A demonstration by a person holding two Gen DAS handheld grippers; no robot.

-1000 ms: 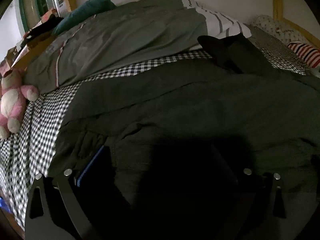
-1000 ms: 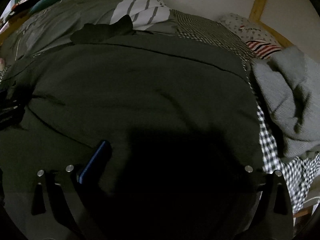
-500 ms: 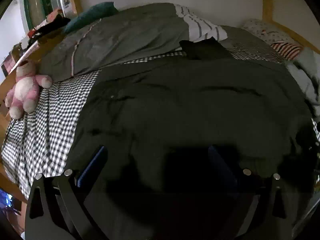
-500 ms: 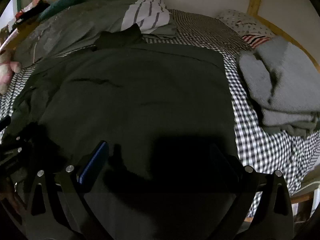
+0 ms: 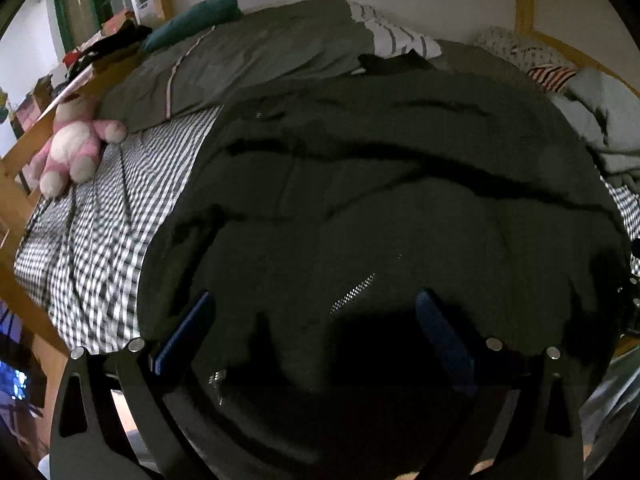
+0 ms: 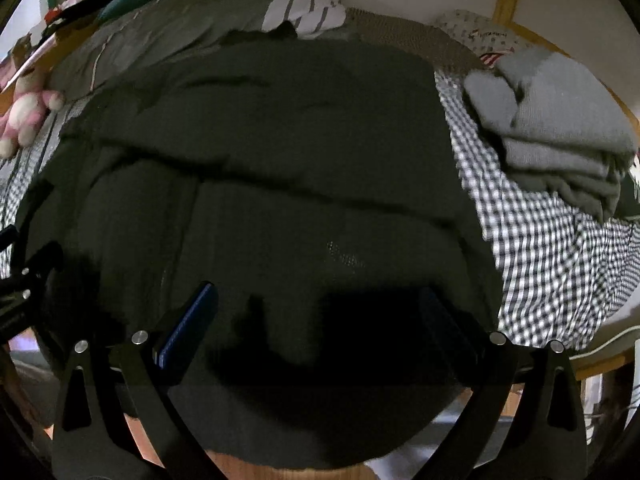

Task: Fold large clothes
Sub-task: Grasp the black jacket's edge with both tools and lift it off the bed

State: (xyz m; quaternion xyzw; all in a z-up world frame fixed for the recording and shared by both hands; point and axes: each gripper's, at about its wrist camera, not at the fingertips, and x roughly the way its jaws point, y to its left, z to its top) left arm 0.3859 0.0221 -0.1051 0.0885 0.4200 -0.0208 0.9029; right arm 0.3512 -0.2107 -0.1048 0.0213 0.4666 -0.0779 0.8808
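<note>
We are taking the dark green garment [image 5: 400, 184] as our landmark; it is lying spread over the middle of the bed, on the black-and-white checked sheet [image 5: 100, 232], and its near hem is hanging over the near edge of the bed.

To the far left of the garment, a pink and white plush toy [image 5: 72, 148] is lying at the edge of the sheet, beside the wooden bed rail [image 5: 24, 148]. Behind the garment on the left, a grey-green duvet [image 5: 248, 56] is lying, and a teal pillow [image 5: 192, 20] is resting at its far end. Just behind the far edge of the garment we are seeing a white striped cloth [image 5: 400, 40] and a small black piece of cloth [image 5: 396, 62].

Over the near part of the garment, we are holding the left gripper [image 5: 316, 312] with its jaws wide apart; the blue pads [image 5: 184, 332] are standing on each side of the fabric, and nothing is pinched between them. More to the right, the right gripper [image 6: 320, 308] is also spread wide above the hem of the garment [image 6: 280, 140], again with no fabric between its pads.

To the right of the garment, a folded grey sweater [image 6: 560, 128] is lying on the checked sheet [image 6: 540, 248]. Behind the sweater, a red striped cloth [image 5: 550, 76] and a white dotted pillow [image 5: 516, 46] are lying near the wall.
</note>
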